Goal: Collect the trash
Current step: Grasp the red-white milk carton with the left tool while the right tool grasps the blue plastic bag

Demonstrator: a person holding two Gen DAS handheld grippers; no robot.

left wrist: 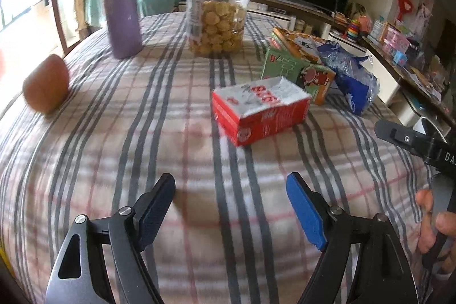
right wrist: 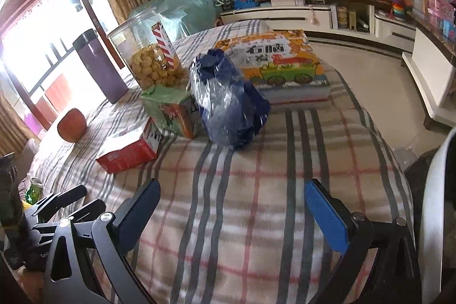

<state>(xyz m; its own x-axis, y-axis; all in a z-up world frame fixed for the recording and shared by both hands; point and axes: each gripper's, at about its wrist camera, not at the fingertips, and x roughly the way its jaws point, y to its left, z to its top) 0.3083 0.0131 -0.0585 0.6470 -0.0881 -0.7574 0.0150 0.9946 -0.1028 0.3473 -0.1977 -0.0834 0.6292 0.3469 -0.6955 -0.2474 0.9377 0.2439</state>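
Note:
A torn red and white carton (left wrist: 260, 111) lies on the plaid tablecloth (left wrist: 171, 161), straight ahead of my open, empty left gripper (left wrist: 230, 184). Behind it lie a green and orange carton (left wrist: 296, 70) and a crumpled blue plastic wrapper (left wrist: 350, 79). In the right wrist view the blue wrapper (right wrist: 229, 101) stands ahead of my open, empty right gripper (right wrist: 230, 190), with the green carton (right wrist: 171, 110) and red carton (right wrist: 129, 151) to its left. The right gripper's body shows at the right edge of the left wrist view.
A purple tumbler (left wrist: 121, 3), a clear jar of snacks (left wrist: 218, 9) and an apple (left wrist: 45, 84) stand at the far left. A colourful picture book (right wrist: 273, 61) lies behind the wrapper. A white chair back (right wrist: 436, 212) is at the right; a green can (right wrist: 34, 190) sits low left.

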